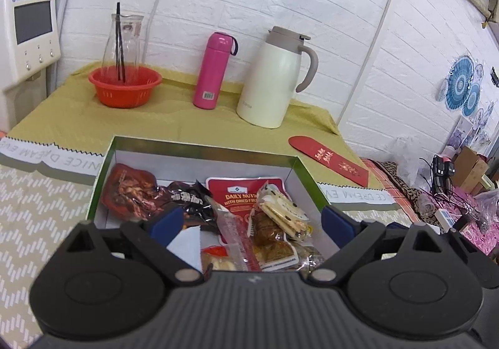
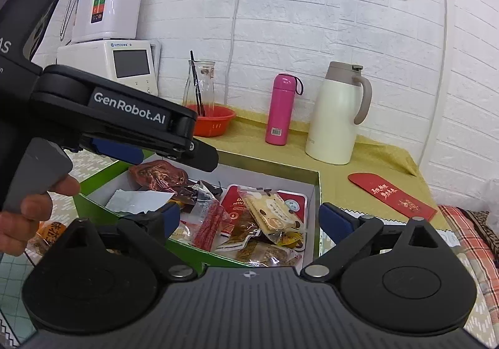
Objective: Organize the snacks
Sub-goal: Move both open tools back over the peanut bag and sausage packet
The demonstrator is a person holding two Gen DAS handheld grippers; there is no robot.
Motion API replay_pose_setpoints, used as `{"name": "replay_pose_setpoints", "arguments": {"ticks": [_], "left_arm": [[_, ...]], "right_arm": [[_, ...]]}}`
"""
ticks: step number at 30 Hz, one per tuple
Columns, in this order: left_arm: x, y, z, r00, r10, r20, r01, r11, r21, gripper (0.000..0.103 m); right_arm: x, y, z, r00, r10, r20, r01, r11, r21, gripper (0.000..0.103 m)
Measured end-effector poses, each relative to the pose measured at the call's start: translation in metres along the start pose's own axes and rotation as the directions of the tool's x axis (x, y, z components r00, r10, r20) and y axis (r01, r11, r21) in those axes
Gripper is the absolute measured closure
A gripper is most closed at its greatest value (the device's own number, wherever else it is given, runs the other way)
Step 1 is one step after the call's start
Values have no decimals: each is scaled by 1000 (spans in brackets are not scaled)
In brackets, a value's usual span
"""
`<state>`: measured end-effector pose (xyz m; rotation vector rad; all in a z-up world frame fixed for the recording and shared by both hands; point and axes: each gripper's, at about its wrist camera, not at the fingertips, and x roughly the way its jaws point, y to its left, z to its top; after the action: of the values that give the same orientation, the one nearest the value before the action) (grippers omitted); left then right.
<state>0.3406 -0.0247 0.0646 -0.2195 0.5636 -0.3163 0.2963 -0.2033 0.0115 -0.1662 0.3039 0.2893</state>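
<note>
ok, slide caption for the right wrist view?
Open right tool over the green snack box, left tool alongside.

Table [image 1: 46,124] bears box [image 1: 103,168], flask [image 1: 213,70], jug [image 1: 274,78].

Box [image 1: 103,184] top open; snacks [image 1: 274,218] crowding inside.

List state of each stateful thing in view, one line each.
left gripper: open, holding nothing, over the box
right gripper: open, holding nothing
snack box: lid off, packets piled inside
pink flask: upright, capped
cream thermal jug: upright, lid shut
glass carafe: upright in the orange basket, dark sticks inside
red envelope: flat on the cloth
dispenser screen: dark
</note>
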Motion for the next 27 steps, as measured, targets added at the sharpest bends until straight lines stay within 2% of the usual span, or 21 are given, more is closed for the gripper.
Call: {"name": "replay_pose_setpoints", "arguments": {"ticks": [8,11,16,19,24,27], "left_arm": [[-45,-2,-13,999,-31,11,30,997,65,9],[-70,8,-25,1000,-27,-4,28,997,77,9],[-106,37,-58,1000,-1,-29,3,998,67,9],[-118,55,-79,998,-11,-60,13,999,34,9],[-124,79,-108,994,11,-110,-12,1000,-11,9],[-124,89,-115,991,29,-130,-31,999,-18,9]], "right_arm": [[-33,14,0,1000,20,8,-20,1000,-20,0],[-49,20,-4,999,37,-4,-37,999,-19,0],[-67,31,-23,993,110,-46,-110,994,-2,0],[-65,42,-36,981,158,-114,-160,987,-6,0],[-54,68,-52,963,203,-178,-227,965,-133,0],[-37,78,-49,949,241,-201,-274,949,-158,0]]}}
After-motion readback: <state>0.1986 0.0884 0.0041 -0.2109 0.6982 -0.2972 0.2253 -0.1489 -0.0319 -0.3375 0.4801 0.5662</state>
